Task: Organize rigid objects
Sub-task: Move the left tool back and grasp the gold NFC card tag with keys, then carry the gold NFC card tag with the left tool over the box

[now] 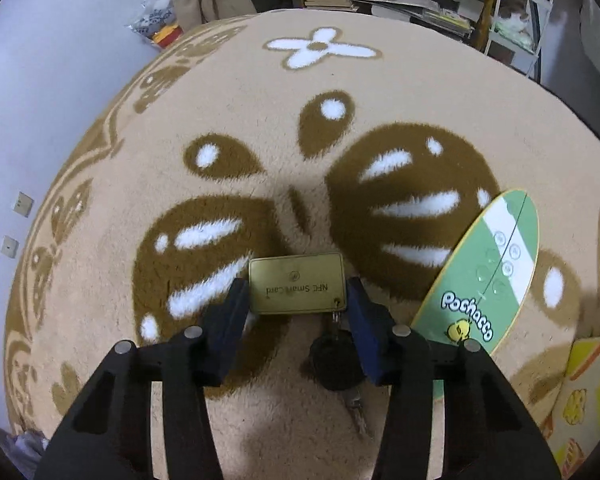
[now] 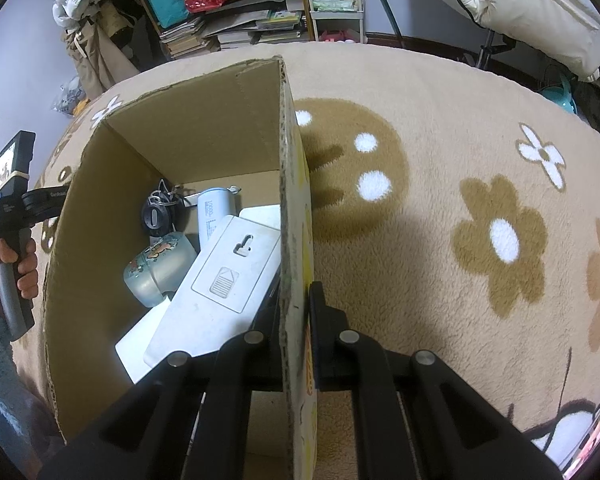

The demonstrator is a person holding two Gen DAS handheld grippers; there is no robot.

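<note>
My left gripper (image 1: 298, 294) straddles the gold card (image 1: 297, 288), board (image 1: 488, 268) at 3 o'clock, while my right gripper (image 2: 296, 300) pinches the box (image 2: 288, 184) wall

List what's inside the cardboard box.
In the box: a white device on top, a power bank, a keyring with a black fob, and a pale cup. Whatever lies under the white device is covered.
</note>
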